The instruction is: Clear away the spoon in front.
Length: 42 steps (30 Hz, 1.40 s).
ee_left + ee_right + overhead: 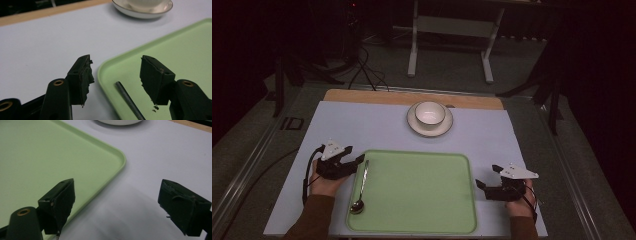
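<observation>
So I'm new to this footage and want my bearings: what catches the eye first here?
The green tray in the middle of the white table, with a spoon lying along its left edge. Behind it sits a white bowl on a saucer. The left gripper hangs open beside the spoon handle, and the right gripper is open off the tray's right edge.

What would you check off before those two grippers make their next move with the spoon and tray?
1. Spoon lies flat inside the green tray, along its left edge: ok.
2. Left gripper open, nothing between the jaws: ok.
3. Right gripper open and empty, beside the tray's right edge: ok.
4. Bowl upright on its saucer, apart from the tray: ok.
5. Bowl's contents: cannot tell.
</observation>
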Each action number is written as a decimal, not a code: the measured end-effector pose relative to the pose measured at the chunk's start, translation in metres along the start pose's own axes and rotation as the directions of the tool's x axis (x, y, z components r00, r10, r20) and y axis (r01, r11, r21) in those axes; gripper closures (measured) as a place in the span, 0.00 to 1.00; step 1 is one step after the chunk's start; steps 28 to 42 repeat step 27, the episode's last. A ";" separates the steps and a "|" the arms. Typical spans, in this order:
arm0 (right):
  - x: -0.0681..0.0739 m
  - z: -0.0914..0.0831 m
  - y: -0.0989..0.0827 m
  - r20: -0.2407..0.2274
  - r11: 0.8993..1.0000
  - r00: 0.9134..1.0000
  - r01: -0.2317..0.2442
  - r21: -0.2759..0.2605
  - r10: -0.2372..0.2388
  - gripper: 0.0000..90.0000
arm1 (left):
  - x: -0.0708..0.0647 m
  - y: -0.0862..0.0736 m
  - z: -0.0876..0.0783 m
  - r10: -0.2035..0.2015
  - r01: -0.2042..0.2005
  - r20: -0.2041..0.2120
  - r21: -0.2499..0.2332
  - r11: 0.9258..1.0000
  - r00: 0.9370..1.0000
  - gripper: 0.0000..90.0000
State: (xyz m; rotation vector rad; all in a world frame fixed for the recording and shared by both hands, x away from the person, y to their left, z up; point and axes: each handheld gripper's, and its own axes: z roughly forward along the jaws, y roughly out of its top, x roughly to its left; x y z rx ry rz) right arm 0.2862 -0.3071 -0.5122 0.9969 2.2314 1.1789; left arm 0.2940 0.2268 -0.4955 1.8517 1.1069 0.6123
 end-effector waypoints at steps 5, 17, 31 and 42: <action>-0.002 -0.002 0.000 0.005 1.000 1.000 -0.008 -0.016 0.008 0.16 | 0.006 -0.002 -0.012 -0.019 0.019 -0.027 -0.034 0.999 0.999 0.47; -0.006 -0.013 0.000 0.029 0.996 0.999 -0.016 -0.084 0.019 0.16 | 0.026 -0.012 -0.046 -0.077 0.066 -0.104 -0.101 0.993 0.992 0.47; -0.006 -0.017 0.001 0.042 0.992 0.999 -0.001 -0.125 0.006 0.16 | 0.042 -0.021 -0.065 -0.140 0.113 -0.184 -0.149 0.982 0.973 0.47; -0.006 -0.017 0.001 0.042 0.992 0.999 -0.001 -0.125 0.006 0.16 | 0.042 -0.021 -0.065 -0.140 0.113 -0.184 -0.149 0.982 0.973 0.47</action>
